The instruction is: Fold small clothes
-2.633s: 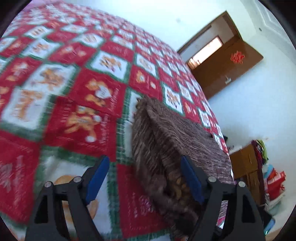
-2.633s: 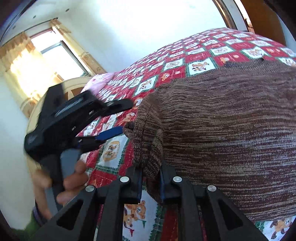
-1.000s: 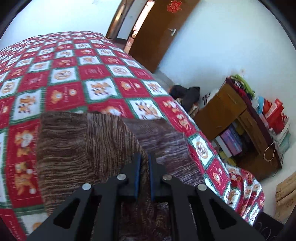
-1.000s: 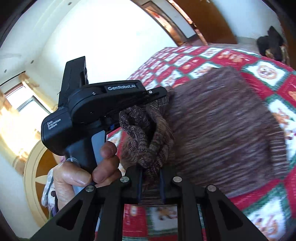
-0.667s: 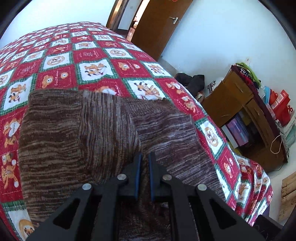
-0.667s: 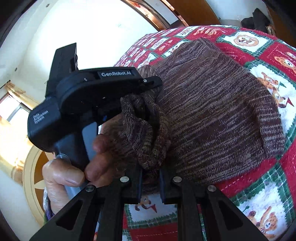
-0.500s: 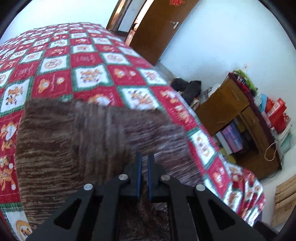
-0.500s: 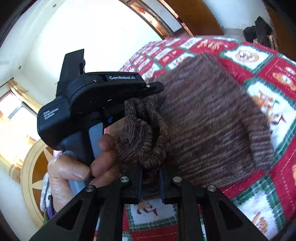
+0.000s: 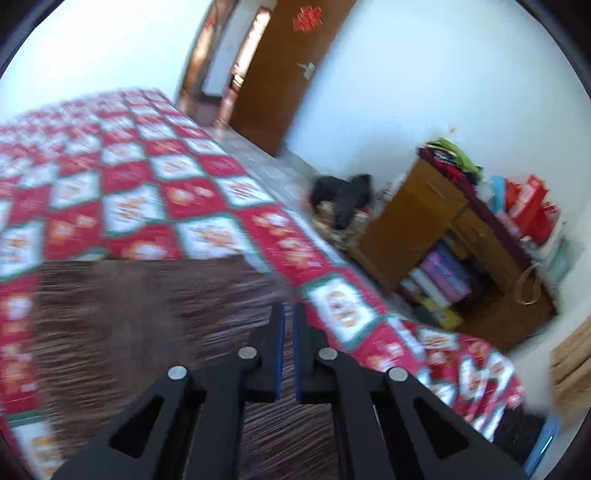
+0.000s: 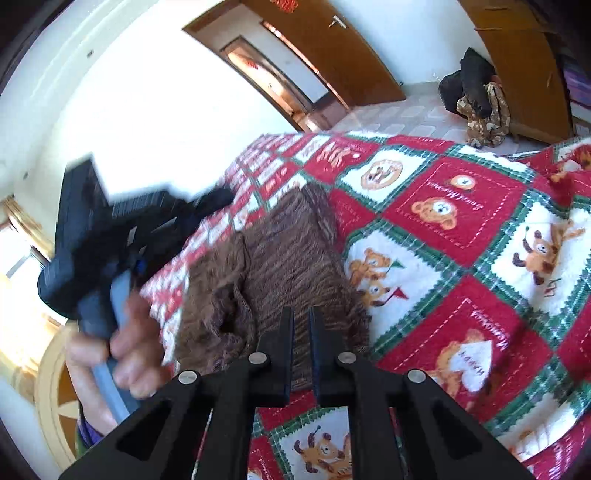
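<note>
Brown knit garment (image 10: 288,254) on teddy-bear quilt (image 10: 461,221)

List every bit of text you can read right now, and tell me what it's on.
"HAPPY": upside down, on a white heart in the quilt.
Cursive stitching on the quilt's red squares: too small to read.
Print on the left gripper: blurred.
Red sign on the door: blurred.
Spines of the books: too small to read.

White walls (image 9: 406,74), wooden door (image 9: 280,74), cluttered shelf (image 9: 454,251)
</note>
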{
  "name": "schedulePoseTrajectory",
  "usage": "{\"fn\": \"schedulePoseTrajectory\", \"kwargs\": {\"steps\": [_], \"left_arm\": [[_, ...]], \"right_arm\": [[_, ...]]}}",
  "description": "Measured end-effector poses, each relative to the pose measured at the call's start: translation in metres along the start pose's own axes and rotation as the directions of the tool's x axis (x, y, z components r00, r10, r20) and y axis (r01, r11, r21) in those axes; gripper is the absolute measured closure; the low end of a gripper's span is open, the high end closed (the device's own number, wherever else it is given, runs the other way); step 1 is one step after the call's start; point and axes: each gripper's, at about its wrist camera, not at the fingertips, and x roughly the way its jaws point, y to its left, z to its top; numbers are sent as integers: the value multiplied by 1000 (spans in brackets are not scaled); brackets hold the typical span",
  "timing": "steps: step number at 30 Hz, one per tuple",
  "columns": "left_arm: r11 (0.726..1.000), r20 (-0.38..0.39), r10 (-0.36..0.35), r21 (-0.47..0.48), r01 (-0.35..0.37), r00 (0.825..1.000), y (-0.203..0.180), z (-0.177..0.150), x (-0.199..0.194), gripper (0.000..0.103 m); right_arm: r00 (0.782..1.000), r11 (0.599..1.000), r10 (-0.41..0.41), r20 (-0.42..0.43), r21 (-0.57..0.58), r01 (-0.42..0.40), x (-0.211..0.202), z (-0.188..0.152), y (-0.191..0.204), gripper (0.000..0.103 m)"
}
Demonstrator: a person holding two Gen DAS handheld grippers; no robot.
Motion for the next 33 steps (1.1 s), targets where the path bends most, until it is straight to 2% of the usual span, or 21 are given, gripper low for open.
{"fn": "schedulePoseTrajectory", "kwargs": {"steps": [2,4,6,7,9,10,12,15,17,19,21,23,24,25,26,29,33], "left_arm": [[998,24,63,-3,-63,998,18,-14,-22,97],[992,29,125,-22,-124,992,41,-32,-42,93],[975,42,219,-54,-217,975,66,-49,-58,90],[964,49,254,-88,-249,966,81,-56,-64,86],[952,47,267,-170,-255,963,107,-62,-69,75],[939,33,274,-225,-260,961,122,-64,-68,70],[922,33,276,-291,-255,960,140,-64,-63,70],[903,38,282,-348,-252,959,158,-62,-49,70],[899,31,247,-381,-217,968,166,-63,-41,70],[896,41,199,-411,-166,979,170,-68,-33,70],[900,45,191,-407,-157,981,172,-75,-31,70],[904,50,177,-402,-142,983,176,-78,-30,70],[904,58,167,-408,-129,984,177,-79,-31,70],[901,65,157,-418,-116,985,179,-78,-31,70],[897,70,149,-428,-105,986,181,-78,-31,70],[894,73,138,-437,-93,988,182,-79,-32,70],[913,64,155,-390,-118,986,170,-72,-32,70]], "right_arm": [[1000,999,24,-10,-26,-24,2,5,6,91],[999,998,49,-13,-43,-50,9,16,15,74],[997,996,69,-19,-53,-70,19,28,23,32],[996,994,88,-26,-65,-90,27,37,31,29],[990,985,125,-66,-109,-132,43,48,44,29],[981,973,155,-114,-152,-171,61,56,58,29],[967,956,181,-182,-197,-216,83,62,77,29],[962,943,125,-242,-272,-191,129,65,98,29],[966,934,20,-259,-340,-111,162,63,105,29],[956,929,-34,-291,-362,-77,192,62,100,31],[941,935,-36,-337,-342,-87,210,57,96,45],[943,918,-43,-330,-386,-93,216,51,102,55],[942,912,-44,-332,-398,-98,219,49,104,74],[938,908,-46,-343,-405,-104,222,46,106,84],[938,907,-47,-343,-408,-104,224,44,105,88],[953,885,-76,-292,-459,-70,215,41,110,91],[981,858,-70,-181,-513,-34,181,47,127,92]]}}
